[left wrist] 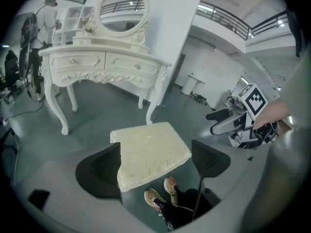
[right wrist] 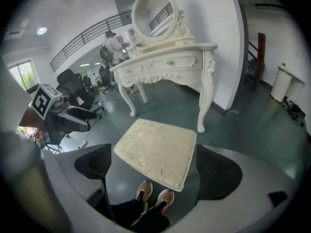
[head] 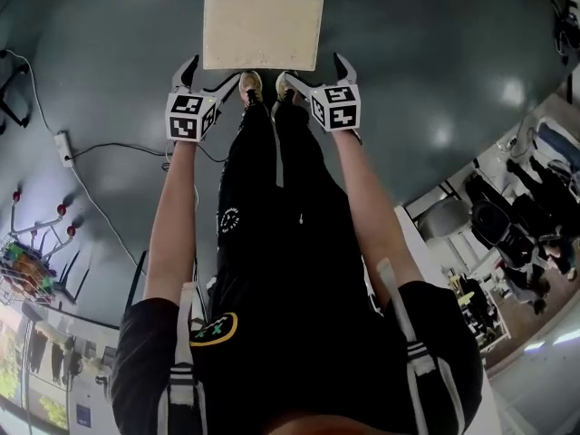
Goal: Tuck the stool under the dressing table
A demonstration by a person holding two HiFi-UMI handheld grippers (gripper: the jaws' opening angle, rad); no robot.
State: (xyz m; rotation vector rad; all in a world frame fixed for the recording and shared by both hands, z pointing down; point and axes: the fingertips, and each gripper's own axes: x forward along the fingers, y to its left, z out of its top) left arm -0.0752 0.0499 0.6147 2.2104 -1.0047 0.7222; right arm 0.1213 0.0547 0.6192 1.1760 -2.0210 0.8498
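1 stool (head: 263, 31). 1 dressing table (left wrist: 104, 62) far side, w/ 1 oval mirror (left wrist: 121, 8). 2 grippers: left gripper (head: 215, 69), right gripper (head: 313, 68). 2 shoes (head: 251, 86) near. 1 power strip (head: 63, 148) left. 1 person (left wrist: 47, 18) far left.

No readable words or numbers anywhere.
- Cube with black-and-white square markers (head: 190, 116) on left claw (head: 210, 72): coded blocks only, no letters.
- Matching marker cube (head: 335, 107) on right claw (head: 314, 69): same.
- Round white emblem (head: 230, 220) on black trousers (head: 272, 188): ring of lettering too small to read.
- Yellow-rimmed oval patch (head: 215, 329) on black top (head: 299, 361): print illegible.
- Small blue square panel (head: 82, 415), lower left of head view: blurred.
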